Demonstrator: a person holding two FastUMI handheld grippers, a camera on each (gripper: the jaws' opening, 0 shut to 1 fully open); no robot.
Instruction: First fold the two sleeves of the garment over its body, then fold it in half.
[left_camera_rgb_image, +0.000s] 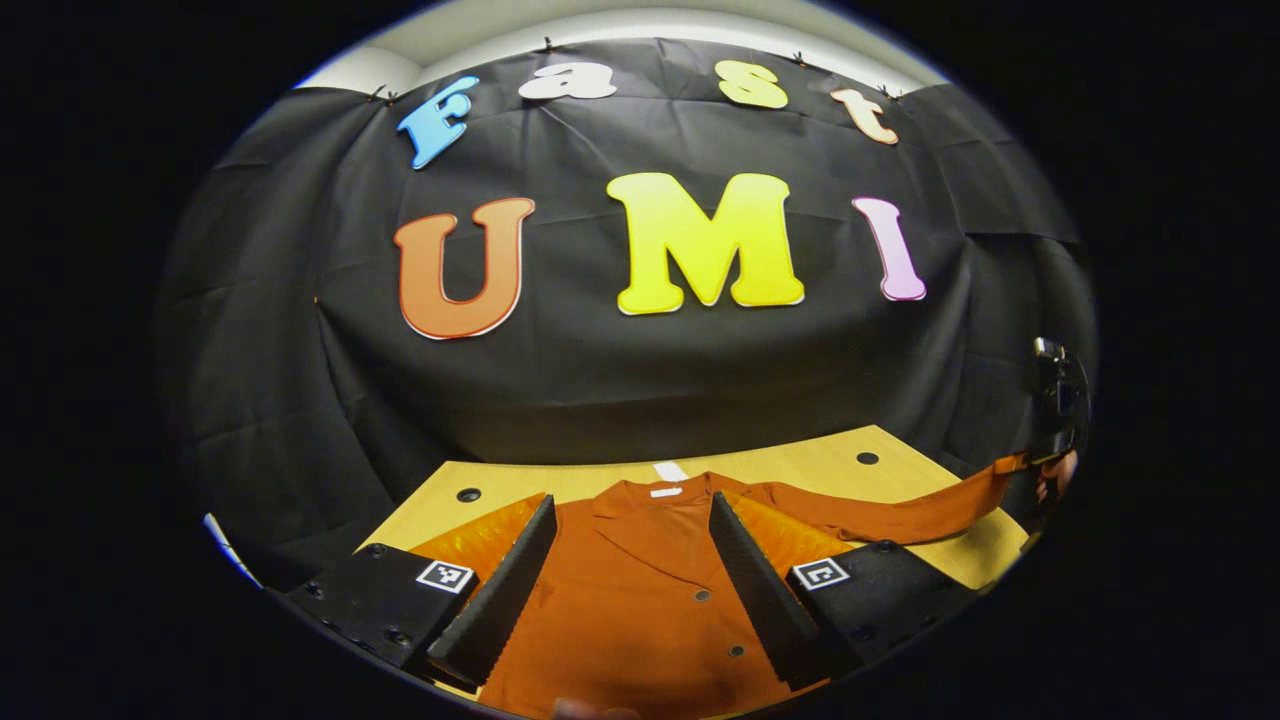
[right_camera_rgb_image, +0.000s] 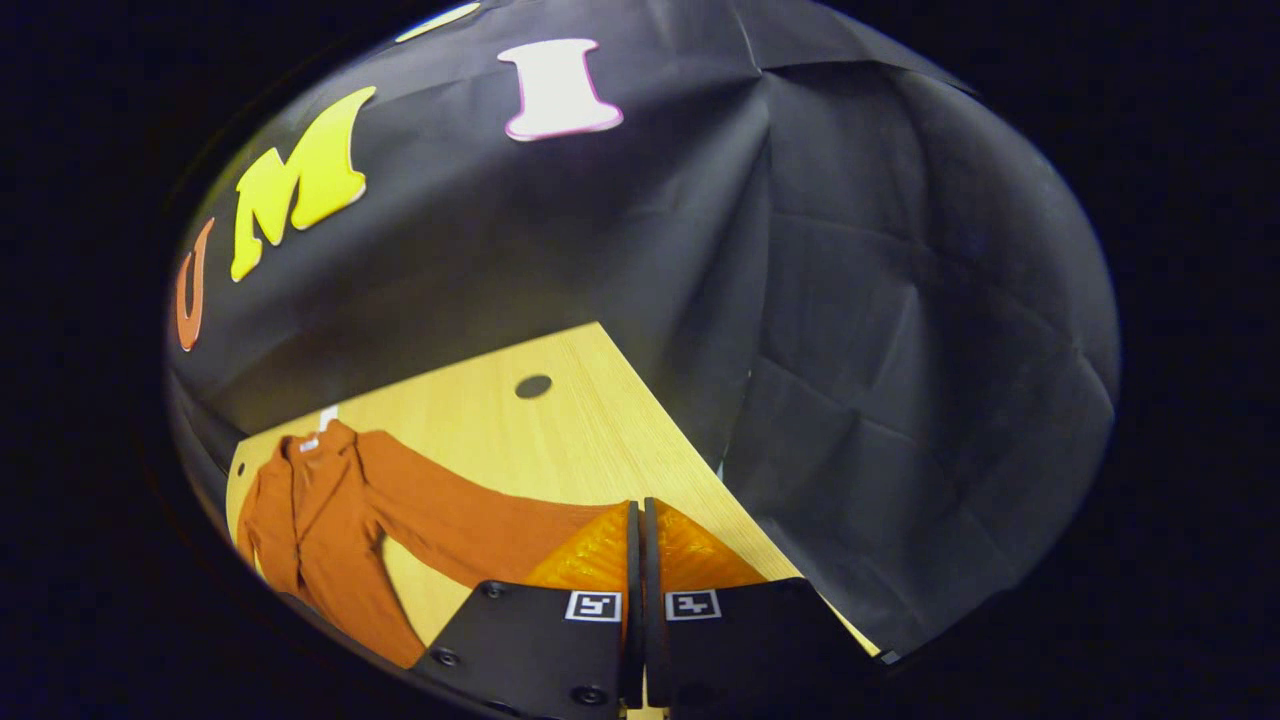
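Observation:
A rust-orange buttoned garment (left_camera_rgb_image: 640, 600) lies flat on the wooden table (left_camera_rgb_image: 800, 460), collar toward the booth wall. My left gripper (left_camera_rgb_image: 632, 505) hovers open over its chest, one finger on each side of the button placket, with nothing between them. The garment's sleeve (left_camera_rgb_image: 900, 515) stretches out to the right, its end raised off the table to my right gripper (left_camera_rgb_image: 1058, 400). In the right gripper view the garment (right_camera_rgb_image: 320, 510) lies at the far left and its sleeve (right_camera_rgb_image: 470, 525) runs across the table to my right gripper (right_camera_rgb_image: 640, 505), whose fingers are shut on the cuff.
The table (right_camera_rgb_image: 520, 430) has round holes (right_camera_rgb_image: 533, 385) (left_camera_rgb_image: 868, 458) near its back edge. Its right edge runs diagonally close beside the right gripper, with black cloth hanging beyond. A white tag (left_camera_rgb_image: 668, 472) lies behind the collar.

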